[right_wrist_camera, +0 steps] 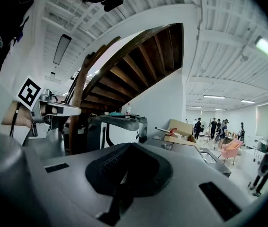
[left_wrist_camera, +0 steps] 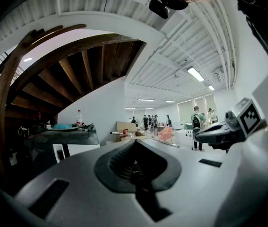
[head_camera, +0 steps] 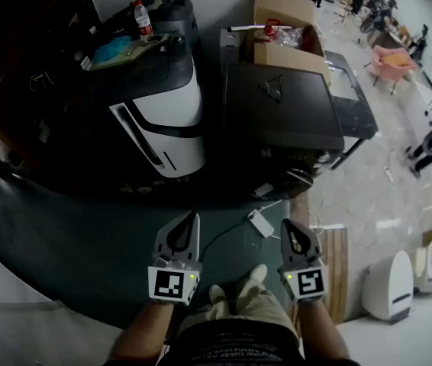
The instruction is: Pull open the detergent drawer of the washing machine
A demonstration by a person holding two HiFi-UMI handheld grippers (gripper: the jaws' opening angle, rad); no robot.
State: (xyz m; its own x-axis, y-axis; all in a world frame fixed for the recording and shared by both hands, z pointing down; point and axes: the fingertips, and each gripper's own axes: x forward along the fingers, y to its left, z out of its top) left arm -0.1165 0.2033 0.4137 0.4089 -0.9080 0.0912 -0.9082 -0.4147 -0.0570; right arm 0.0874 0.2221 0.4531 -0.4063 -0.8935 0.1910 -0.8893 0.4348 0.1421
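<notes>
A white machine with a black top stands ahead on the left, and a dark grey machine stands to its right. I cannot make out a detergent drawer on either. My left gripper and right gripper hover low over the dark floor, well short of both machines. Both are shut with nothing between the jaws. In the left gripper view the left gripper points level toward the white machine. In the right gripper view the right gripper faces the same machine.
A red-capped bottle and clutter lie on the white machine. A cardboard box sits behind the dark machine. A white adapter with cable lies on the floor between the grippers. People and a pink chair are far right.
</notes>
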